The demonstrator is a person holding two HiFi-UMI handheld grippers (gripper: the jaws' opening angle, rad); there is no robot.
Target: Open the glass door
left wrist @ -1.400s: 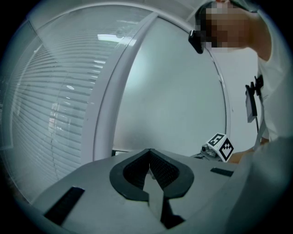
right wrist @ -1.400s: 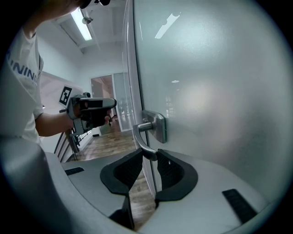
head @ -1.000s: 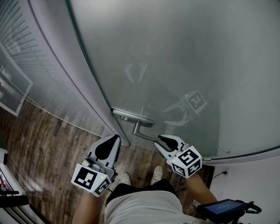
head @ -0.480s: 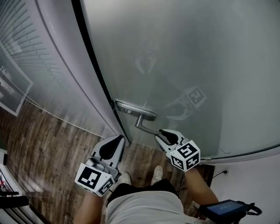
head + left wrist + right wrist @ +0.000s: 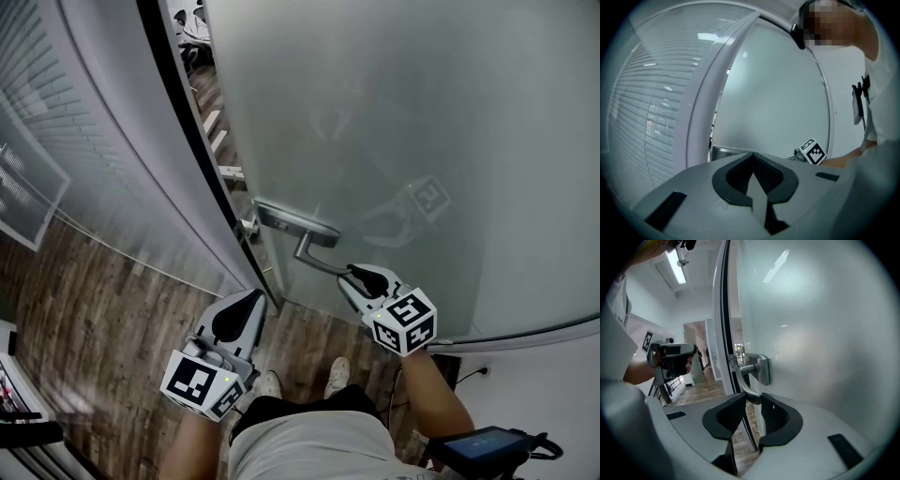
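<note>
Glass door [image 5: 422,112]: frosted, slightly ajar, with a dark gap just left of the handle [image 5: 314,251]. The handle's lever runs from its plate out toward the person.
Right gripper [image 5: 362,275]: fingers partly apart, clamped on the lever's free end.
Left gripper [image 5: 251,298]: fingers together and empty, lower left of the handle beside the frame [image 5: 122,112], the farther hand; no containers in view.

Frosted glass door [image 5: 422,122], slightly ajar, dark gap along its left edge, silver lever handle [image 5: 319,263] near that edge
</note>
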